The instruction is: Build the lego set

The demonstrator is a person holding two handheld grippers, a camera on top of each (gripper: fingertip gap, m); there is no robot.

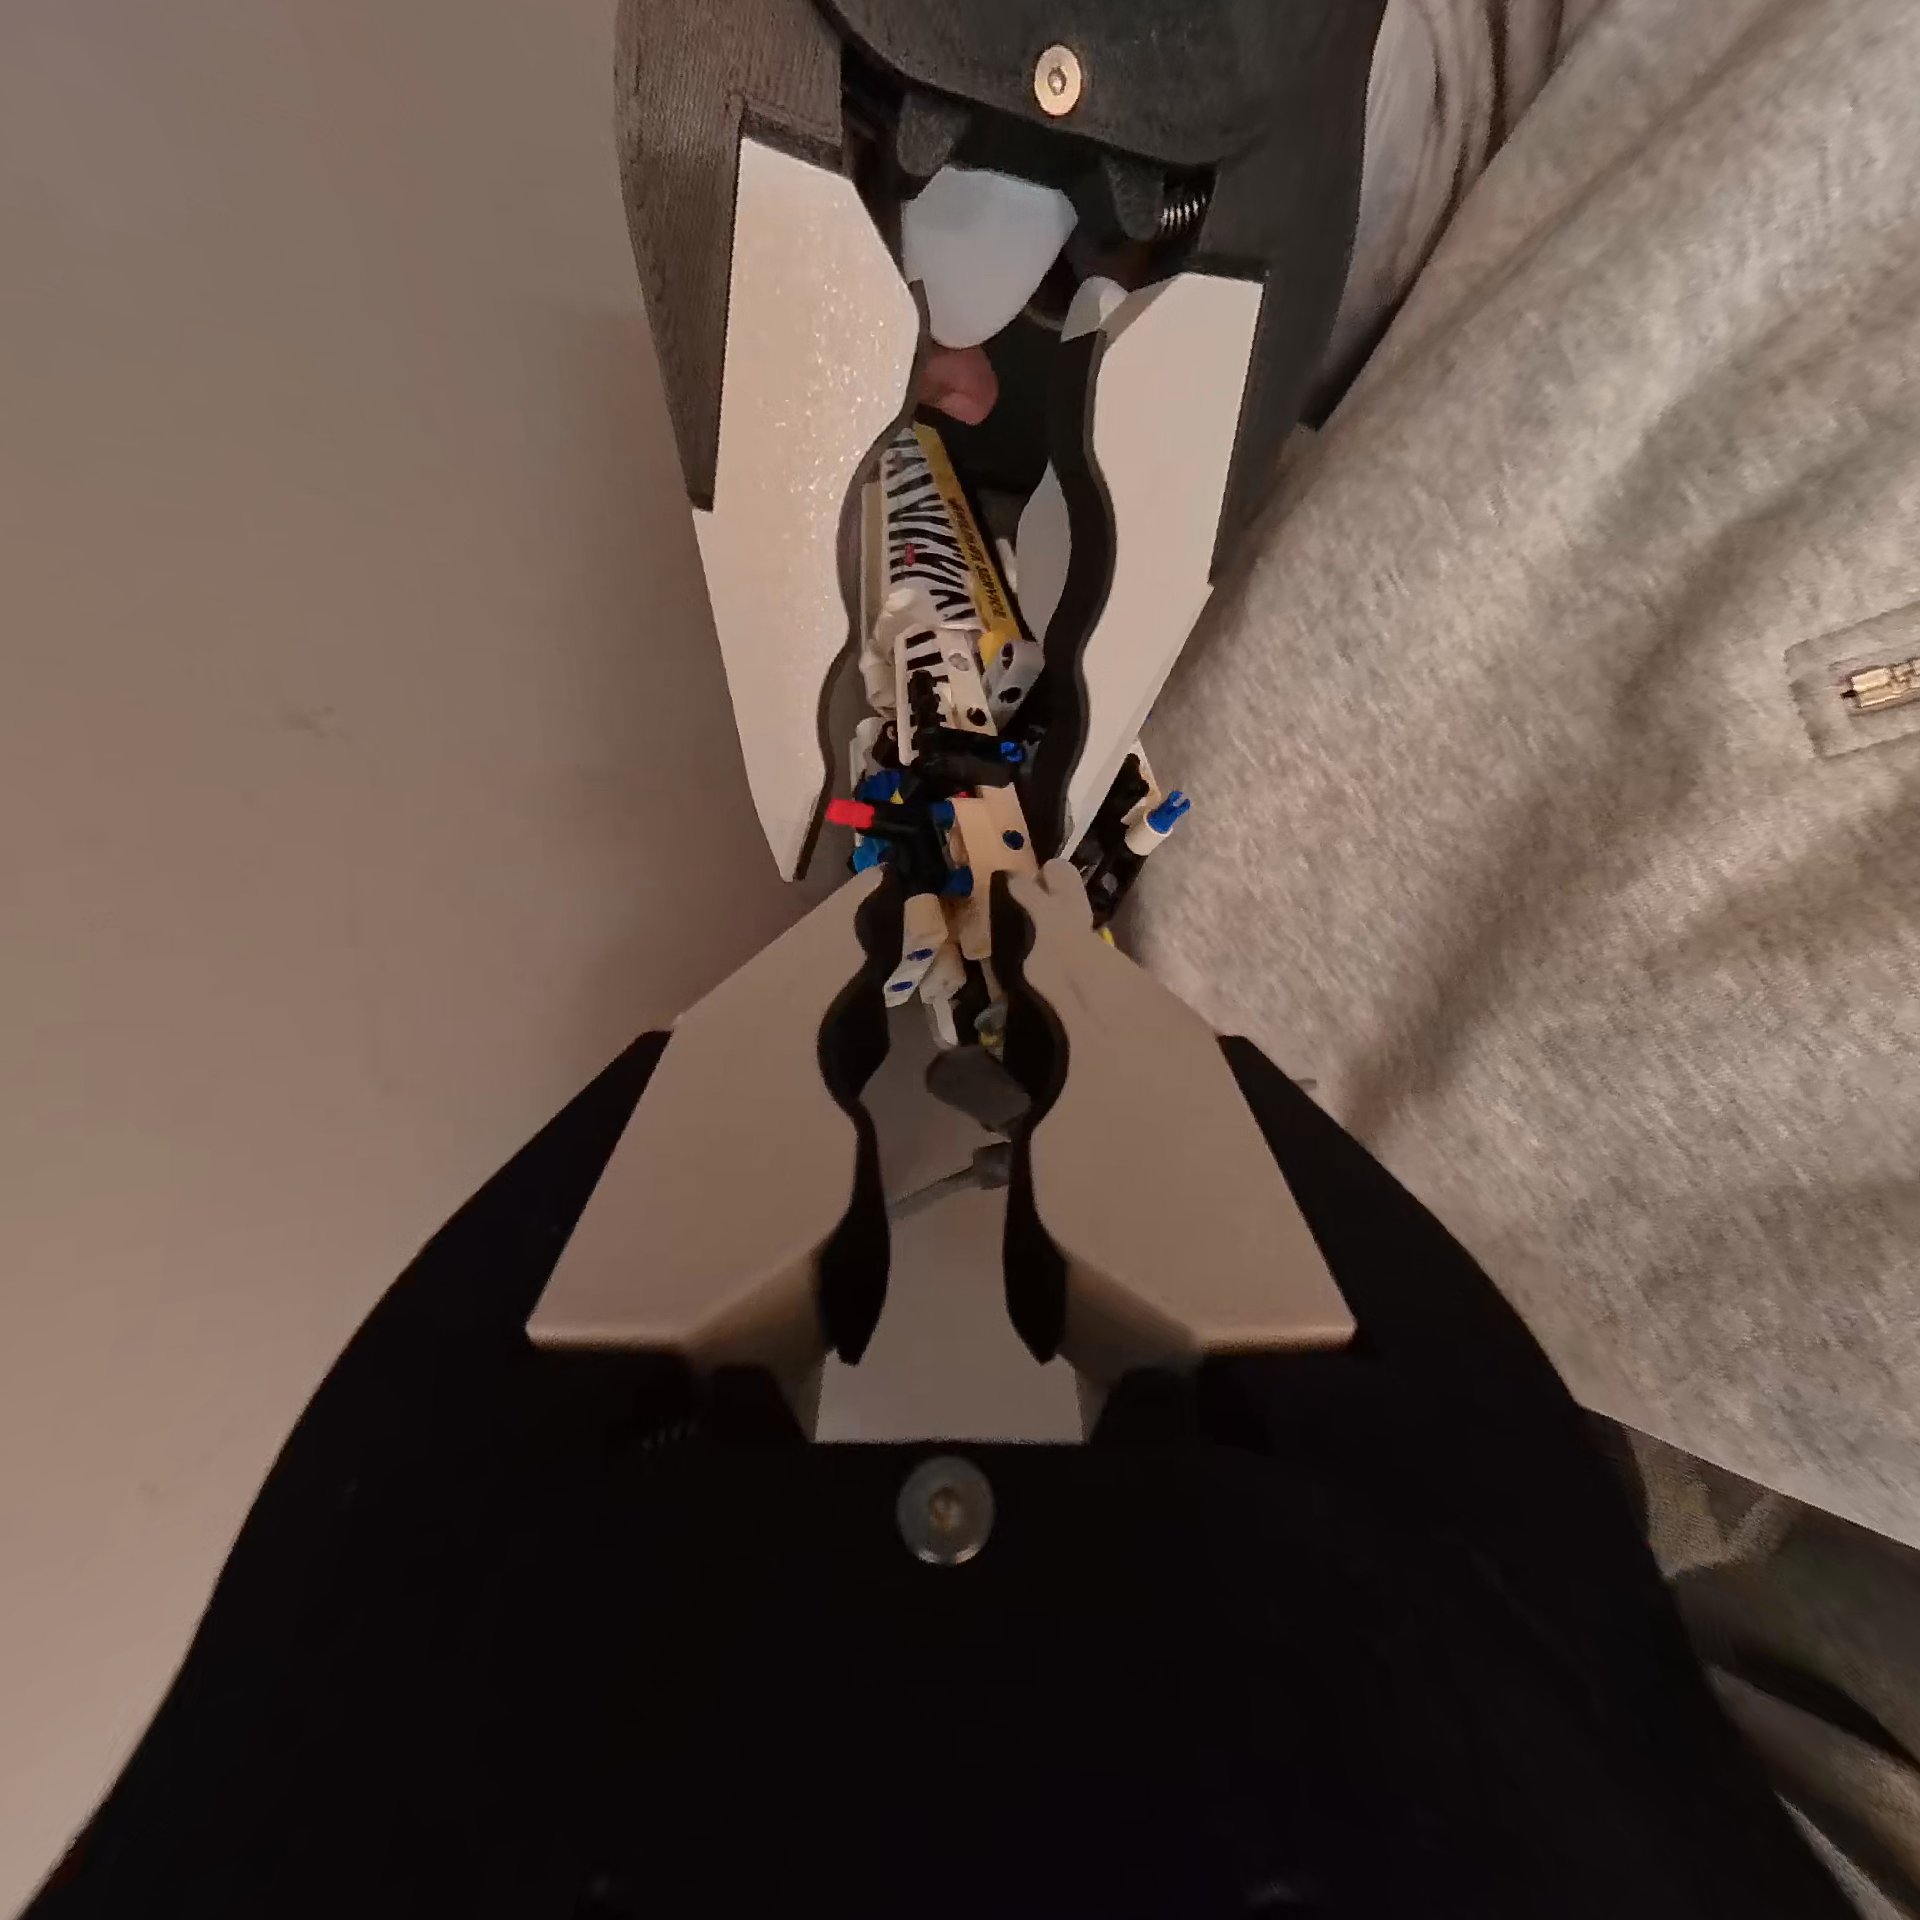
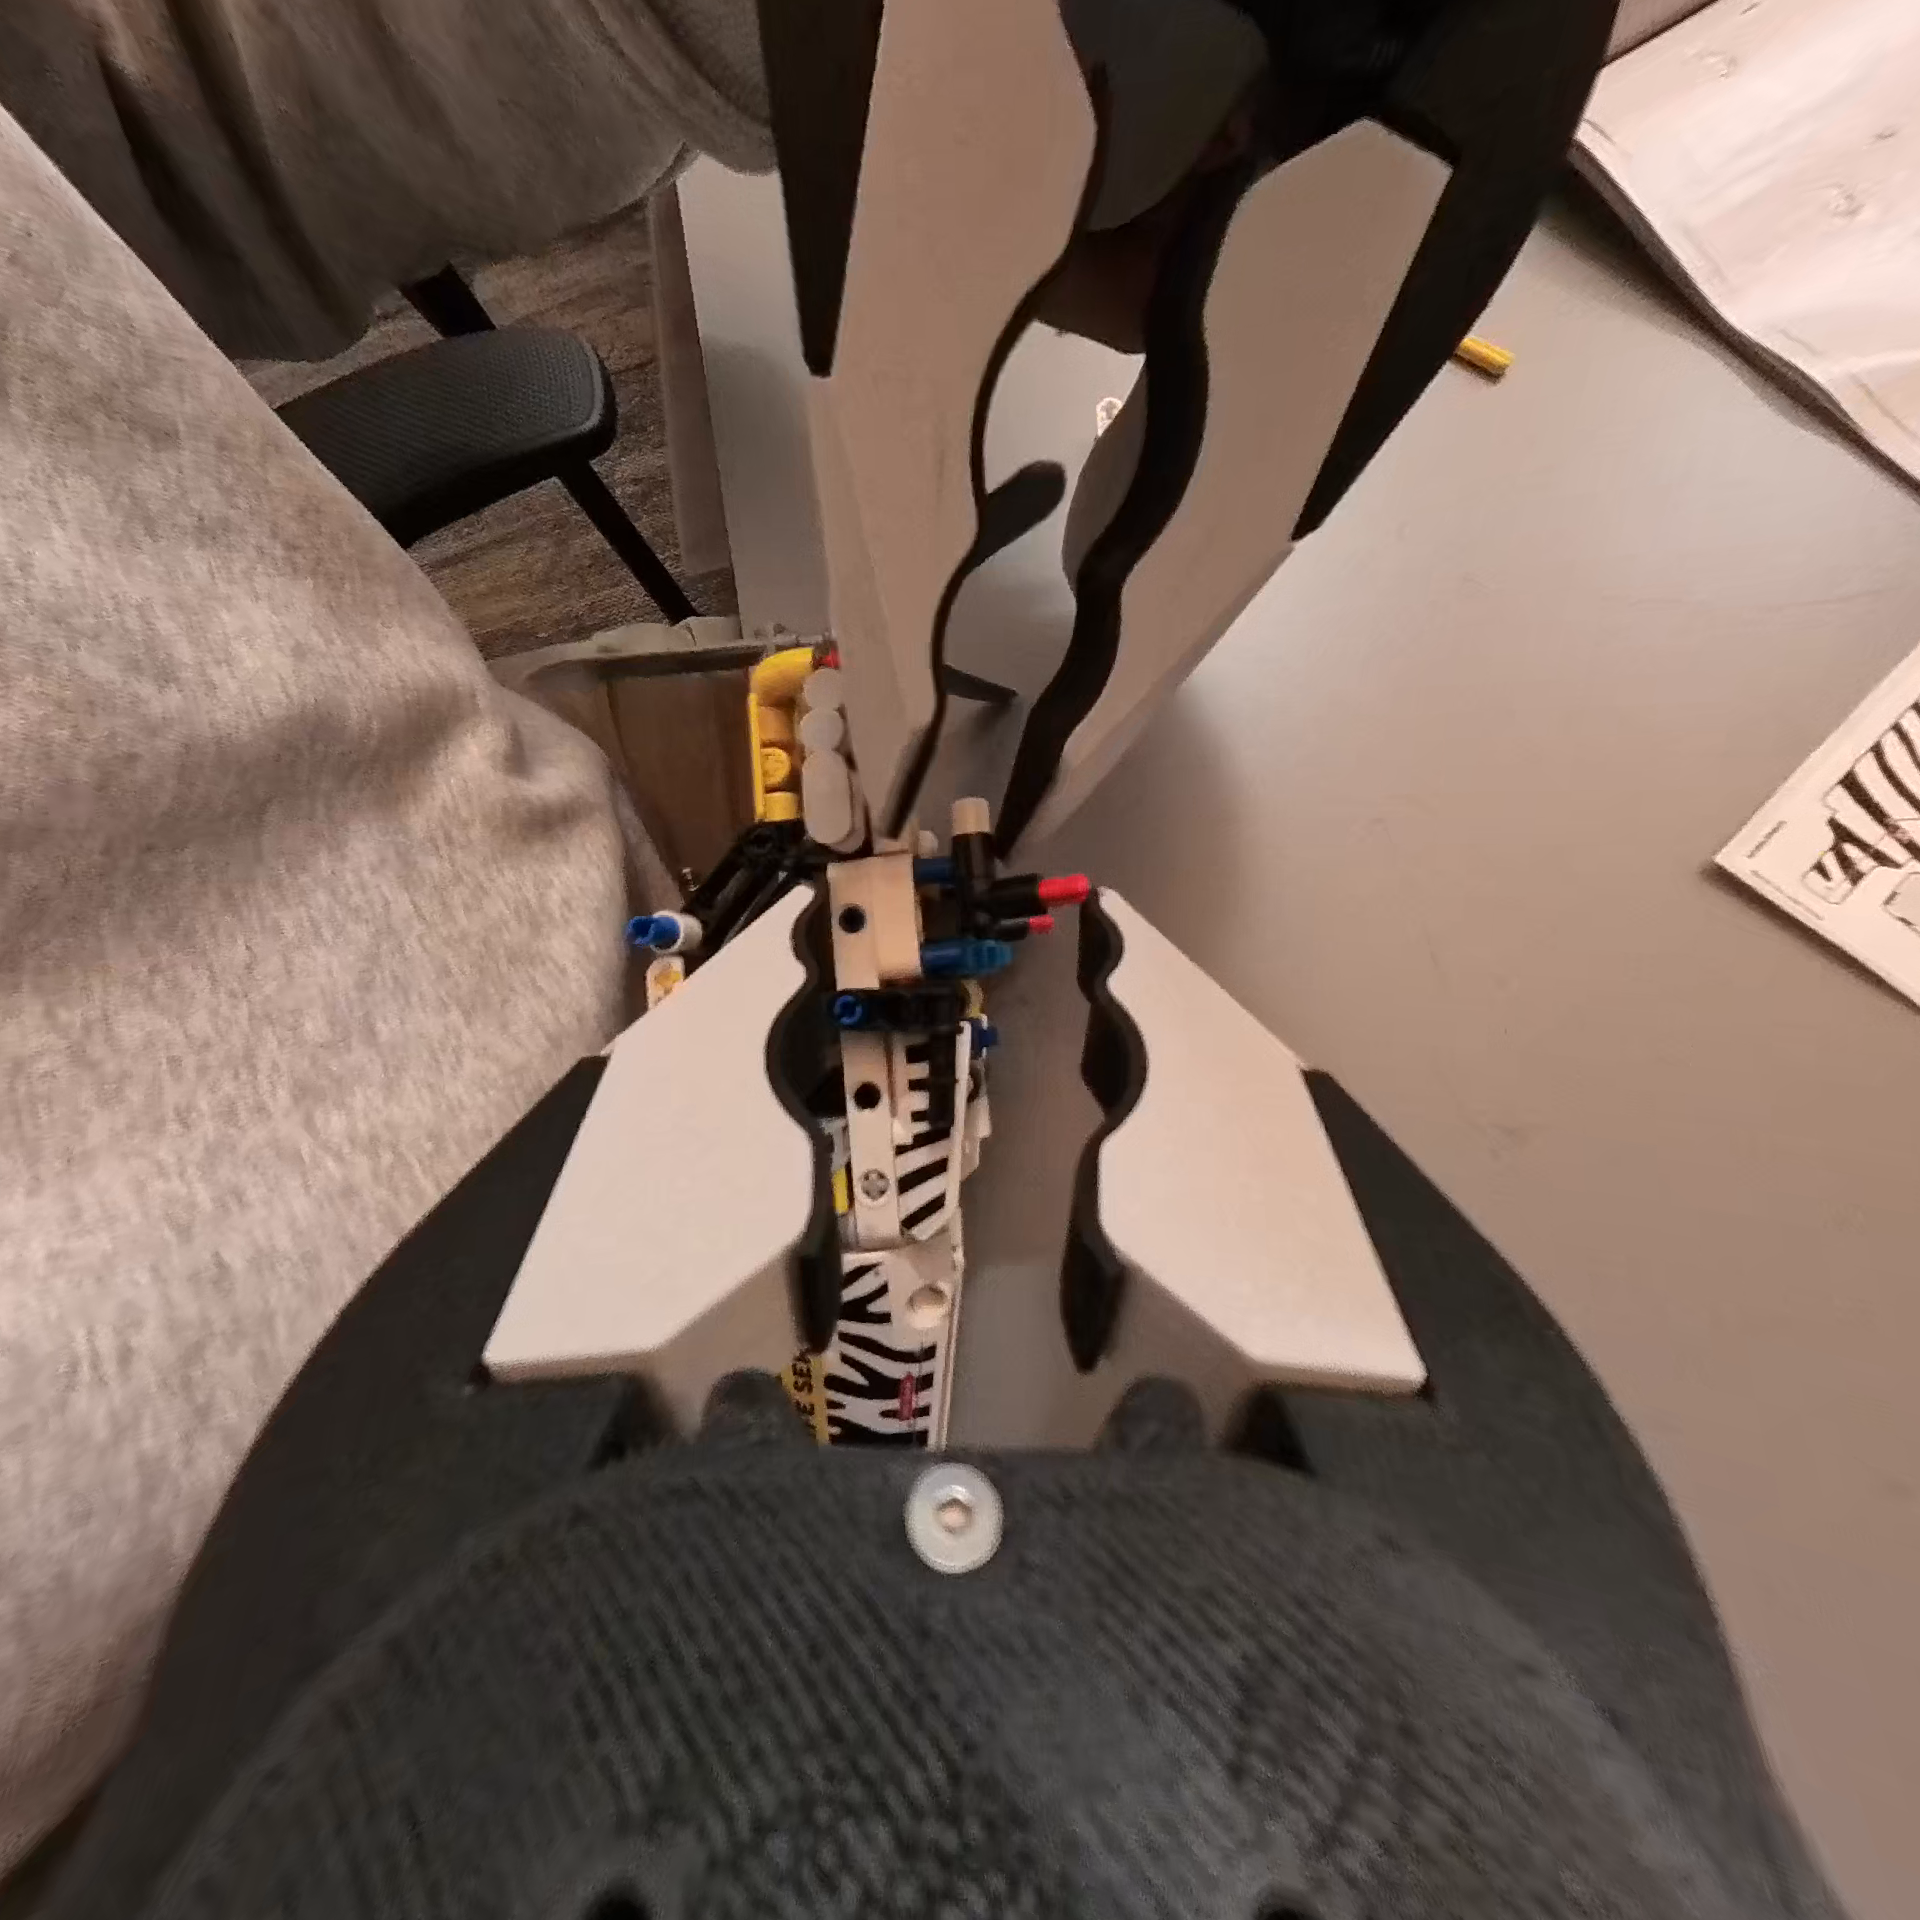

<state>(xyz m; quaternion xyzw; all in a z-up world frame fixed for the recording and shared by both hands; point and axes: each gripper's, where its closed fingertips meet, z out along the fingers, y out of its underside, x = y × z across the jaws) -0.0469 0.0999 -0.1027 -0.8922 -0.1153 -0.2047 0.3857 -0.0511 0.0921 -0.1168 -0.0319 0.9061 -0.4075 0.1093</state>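
A long lego model (image 1: 935, 582) with white zebra-striped panels, a yellow strip, tan beams and black, blue and red pins hangs in the air between both grippers. My left gripper (image 1: 956, 883) is shut on its tan end. My right gripper (image 2: 945, 909) faces it tip to tip. The model (image 2: 904, 1164) lies lengthwise inside the right jaws against the left finger, with a narrow gap on the right side. The right gripper (image 1: 940, 852) also shows at the top of the left wrist view. The left gripper (image 2: 951, 831) also shows at the top of the right wrist view.
The beige table (image 2: 1455, 935) lies below, with printed sheets (image 2: 1766, 208) at the far right, a zebra-patterned sheet (image 2: 1849, 831) and a small yellow piece (image 2: 1481, 355). A person's grey sweater (image 1: 1507, 727) is close beside the grippers. A black chair (image 2: 468, 416) stands past the table edge. Only a small space, under 4 cm, lies between the two pairs of fingers.
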